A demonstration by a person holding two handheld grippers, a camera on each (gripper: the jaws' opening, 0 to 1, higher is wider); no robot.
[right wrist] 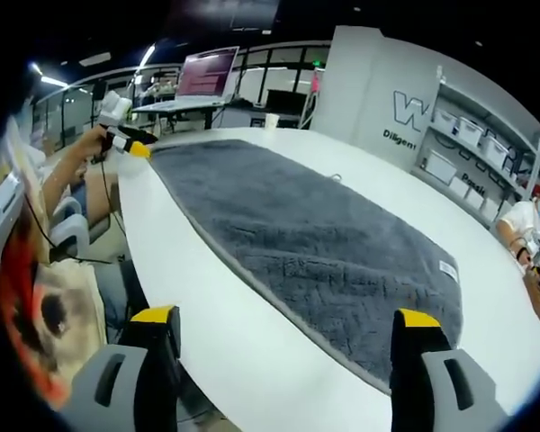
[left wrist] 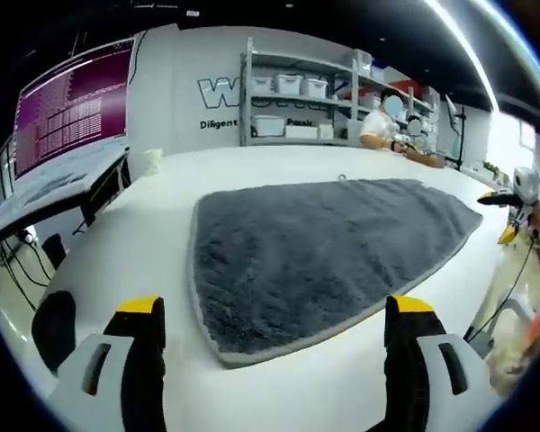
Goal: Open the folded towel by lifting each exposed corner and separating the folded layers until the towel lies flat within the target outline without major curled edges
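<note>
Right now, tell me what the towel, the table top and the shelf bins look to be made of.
Towel: soft grey pile cloth, likely microfibre or terry; fuzzy matte nap, stitched paler edge.
Table top: hard white laminate or painted board, probably; smooth with a faint sheen.
Shelf bins: likely translucent white plastic, too small to be sure.

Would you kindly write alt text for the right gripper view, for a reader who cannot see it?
A grey towel lies spread flat on a white table, reaching away from the right gripper, whose yellow-tipped jaws stand open and empty at the near edge. At the towel's far end, the left gripper is near its corner.
</note>
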